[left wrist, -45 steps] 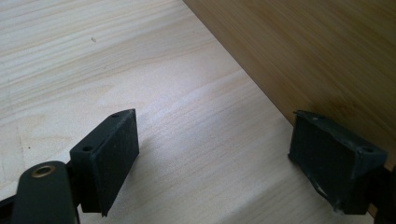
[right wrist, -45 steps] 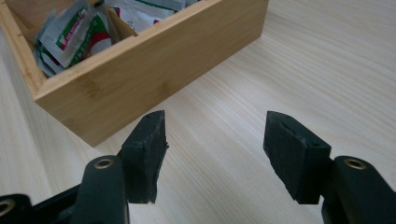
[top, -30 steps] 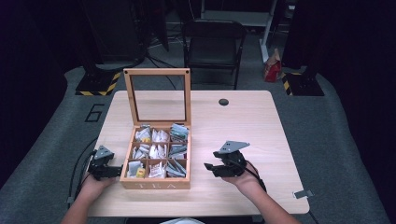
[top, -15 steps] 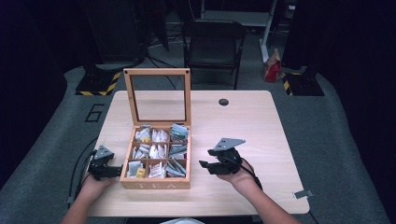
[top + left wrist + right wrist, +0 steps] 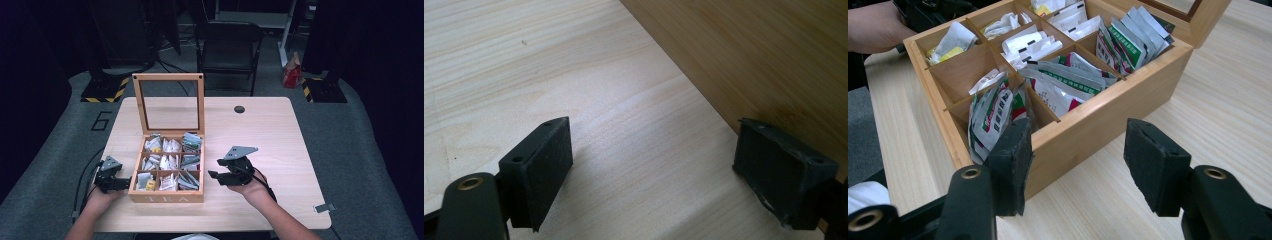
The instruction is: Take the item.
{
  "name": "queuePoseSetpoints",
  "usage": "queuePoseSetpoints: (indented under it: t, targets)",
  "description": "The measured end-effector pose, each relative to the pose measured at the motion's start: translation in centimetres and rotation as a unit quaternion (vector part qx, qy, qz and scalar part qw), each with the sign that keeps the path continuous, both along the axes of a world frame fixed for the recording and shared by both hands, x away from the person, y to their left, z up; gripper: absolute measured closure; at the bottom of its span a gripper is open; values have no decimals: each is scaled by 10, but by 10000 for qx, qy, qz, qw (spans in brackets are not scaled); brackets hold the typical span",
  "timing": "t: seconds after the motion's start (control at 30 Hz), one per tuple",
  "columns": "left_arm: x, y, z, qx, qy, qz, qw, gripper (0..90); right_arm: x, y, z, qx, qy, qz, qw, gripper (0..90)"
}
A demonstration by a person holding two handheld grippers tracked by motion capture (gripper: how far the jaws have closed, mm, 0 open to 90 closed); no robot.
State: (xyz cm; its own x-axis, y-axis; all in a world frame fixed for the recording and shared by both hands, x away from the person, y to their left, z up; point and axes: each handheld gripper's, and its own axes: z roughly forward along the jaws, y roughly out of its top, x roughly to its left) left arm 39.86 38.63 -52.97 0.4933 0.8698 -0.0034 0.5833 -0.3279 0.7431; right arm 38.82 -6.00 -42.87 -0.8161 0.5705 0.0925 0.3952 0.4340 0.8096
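From the high view, the wooden tea box [image 5: 166, 192] is sitting lid-up on the counter [image 5: 270, 130], with the left claw [image 5: 121, 183] at its left wall and the right claw [image 5: 215, 176] just right of it. In the left gripper view, the left claw [image 5: 674, 170] is gaping, released, beside the box wall [image 5: 749, 60]. In the right gripper view, the right claw [image 5: 1075, 167] has just been narrowing but is gripping nothing, facing the box [image 5: 1088, 132] of tea packets [image 5: 1068, 82].

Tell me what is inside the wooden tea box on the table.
The wooden tea box has nine compartments holding paper tea packets, white and green ones. The packets cover the compartment floors, so anything beneath them cannot be seen.
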Motion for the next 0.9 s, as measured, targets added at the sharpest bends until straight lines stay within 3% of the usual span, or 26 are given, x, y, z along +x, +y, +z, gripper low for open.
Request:
queuePoseSetpoints:
  t: [0.9]
  targets:
    - [0,0,0,-1,1,0,10000,154,2,28,-5,10,15,231,9997,503]
